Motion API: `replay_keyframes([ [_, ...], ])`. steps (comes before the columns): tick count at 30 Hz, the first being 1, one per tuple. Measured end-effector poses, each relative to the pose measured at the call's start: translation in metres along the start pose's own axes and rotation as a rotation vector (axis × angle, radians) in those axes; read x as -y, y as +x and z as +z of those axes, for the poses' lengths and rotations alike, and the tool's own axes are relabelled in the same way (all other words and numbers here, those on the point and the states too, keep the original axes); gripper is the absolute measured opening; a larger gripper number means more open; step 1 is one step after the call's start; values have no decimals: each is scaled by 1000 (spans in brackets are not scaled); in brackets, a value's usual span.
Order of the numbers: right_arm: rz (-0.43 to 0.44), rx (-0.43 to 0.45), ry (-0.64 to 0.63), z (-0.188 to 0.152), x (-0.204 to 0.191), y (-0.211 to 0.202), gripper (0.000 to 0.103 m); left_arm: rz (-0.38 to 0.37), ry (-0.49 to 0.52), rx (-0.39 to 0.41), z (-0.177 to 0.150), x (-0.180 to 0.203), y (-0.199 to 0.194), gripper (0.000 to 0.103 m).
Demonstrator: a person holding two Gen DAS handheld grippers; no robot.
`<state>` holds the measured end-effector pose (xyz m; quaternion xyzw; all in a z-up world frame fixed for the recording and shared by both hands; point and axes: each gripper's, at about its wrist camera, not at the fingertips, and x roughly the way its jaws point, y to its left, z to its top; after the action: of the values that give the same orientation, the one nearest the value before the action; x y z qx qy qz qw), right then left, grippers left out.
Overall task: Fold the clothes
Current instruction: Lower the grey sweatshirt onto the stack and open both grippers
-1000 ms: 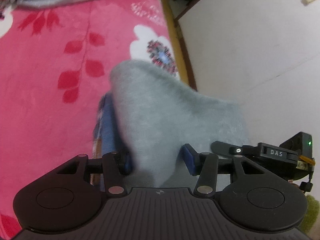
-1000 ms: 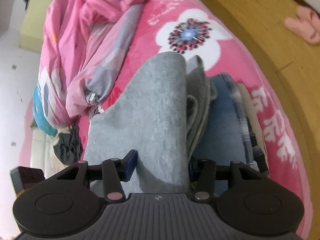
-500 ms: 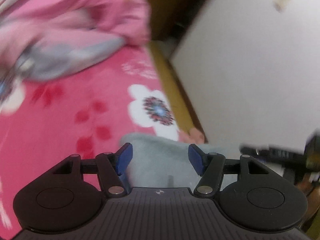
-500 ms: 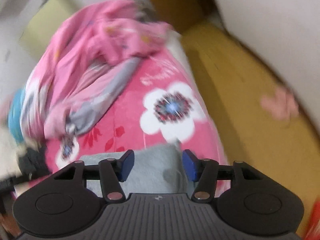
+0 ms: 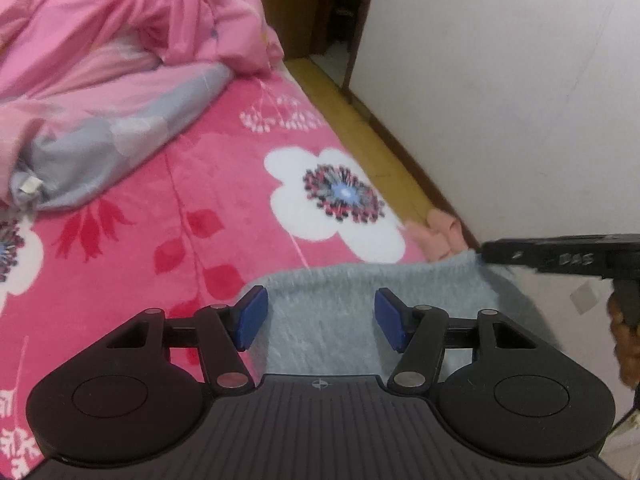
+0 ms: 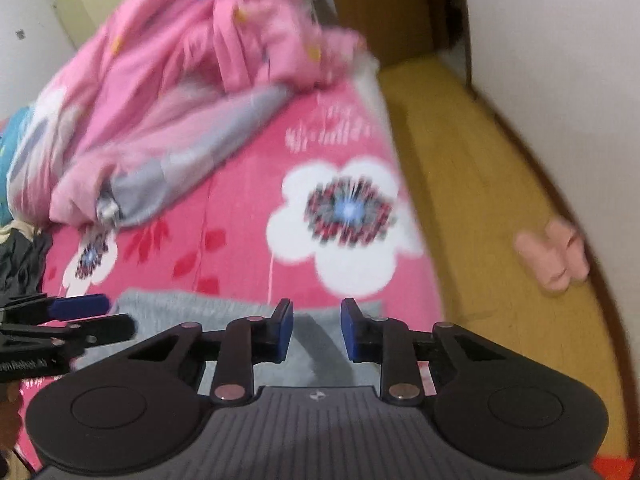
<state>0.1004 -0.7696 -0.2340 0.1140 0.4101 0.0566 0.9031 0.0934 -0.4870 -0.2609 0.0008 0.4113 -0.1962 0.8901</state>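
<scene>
The folded grey fleece garment [image 5: 360, 292] lies on the pink floral blanket [image 5: 160, 200], low in both views. My left gripper [image 5: 320, 316] hovers above its near edge, open, with the cloth showing below the gap and neither pad touching it. My right gripper [image 6: 316, 330] is over the same grey garment [image 6: 192, 304]; its jaws are closing, the gap is narrow, and the cloth lies beneath them rather than pinched. Each gripper shows in the other's view: the right gripper [image 5: 560, 258] at the garment's right corner, the left gripper [image 6: 80, 308] at the left edge.
A crumpled pink and grey quilt [image 5: 120, 40] is heaped at the far end of the bed. A yellow wooden strip [image 6: 480, 200] runs along the bed's right side by the white wall [image 5: 500, 80], with a small pink item [image 6: 552, 256] on it. Dark clothes [image 6: 24, 256] lie at the left.
Both grippers have risen and tilted up off the grey garment, which has dropped to the bottom of each view. The right jaws have narrowed; the left ones stand a little wider.
</scene>
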Motion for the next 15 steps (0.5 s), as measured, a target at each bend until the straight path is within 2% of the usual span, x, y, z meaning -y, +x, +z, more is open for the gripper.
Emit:
replay_keyframes([
  [3, -28, 36, -51, -1, 9, -44, 29, -21, 32, 23, -9, 5, -35, 61],
  [5, -15, 18, -87, -9, 10, -66, 29, -49, 79, -2, -23, 13, -51, 61],
  [7, 37, -22, -147, -25, 2, -80, 29, -70, 148, -49, -43, 24, -57, 60],
  [9, 100, -85, -216, -45, -11, -84, 29, -82, 216, -106, -63, 36, -57, 60],
  [11, 140, -160, -273, -66, -23, -77, 29, -74, 236, -143, -79, 43, -50, 60],
  [13, 117, -225, -334, -89, -33, -60, 28, -69, 225, -171, -85, 43, -40, 63],
  [15, 79, -255, -363, -103, -36, -43, 28, -67, 212, -194, -87, 43, -31, 63],
])
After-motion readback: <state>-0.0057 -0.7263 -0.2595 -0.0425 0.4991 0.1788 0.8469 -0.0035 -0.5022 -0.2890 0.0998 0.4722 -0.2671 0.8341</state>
